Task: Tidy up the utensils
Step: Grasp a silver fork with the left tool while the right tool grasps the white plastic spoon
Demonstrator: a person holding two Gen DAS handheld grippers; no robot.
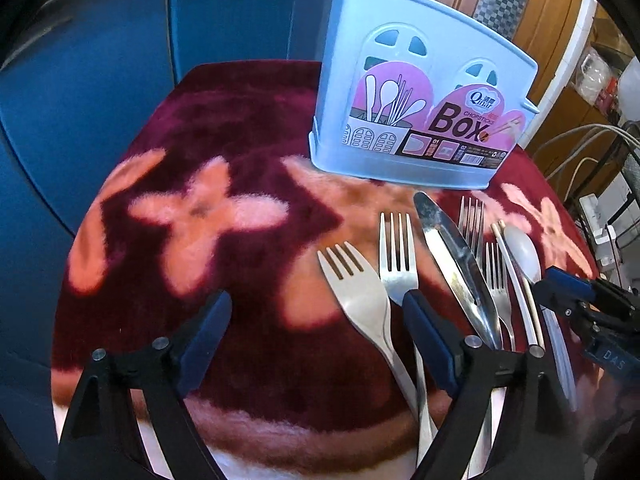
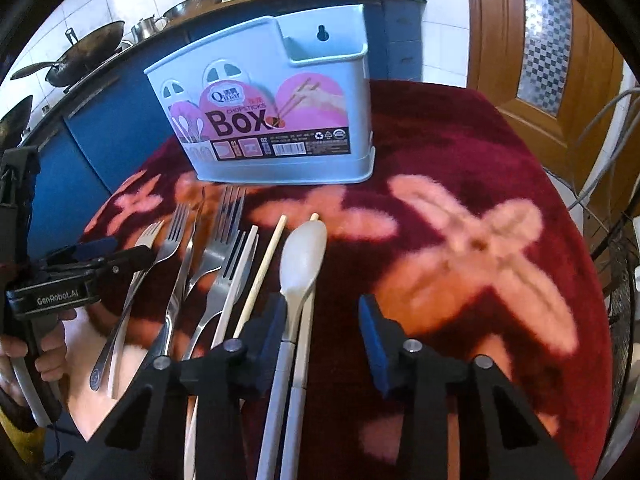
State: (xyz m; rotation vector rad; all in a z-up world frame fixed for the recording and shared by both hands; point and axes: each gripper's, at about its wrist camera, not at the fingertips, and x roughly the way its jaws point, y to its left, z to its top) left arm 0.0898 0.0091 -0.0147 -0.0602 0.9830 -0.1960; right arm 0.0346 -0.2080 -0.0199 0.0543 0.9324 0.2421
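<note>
Pale-blue plastic utensil holder (image 2: 276,120), labelled "Chopsticks Box", at 12 o'clock on plush maroon floral cloth (image 2: 460,160); steel forks (image 1: 396,256) below. Left gripper (image 1: 316,320) and right gripper (image 2: 322,320): fingers apart, clamping nothing.

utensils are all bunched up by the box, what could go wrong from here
1. The forks, knife and chopsticks overlap in one pile, so lifting one could drag or scatter its neighbours.
2. The right tool stands open with the spoon right against its left finger; closing may pinch it off-centre, so it could swing or slip.
3. The two tools work close together over the pile and could bump.
</note>
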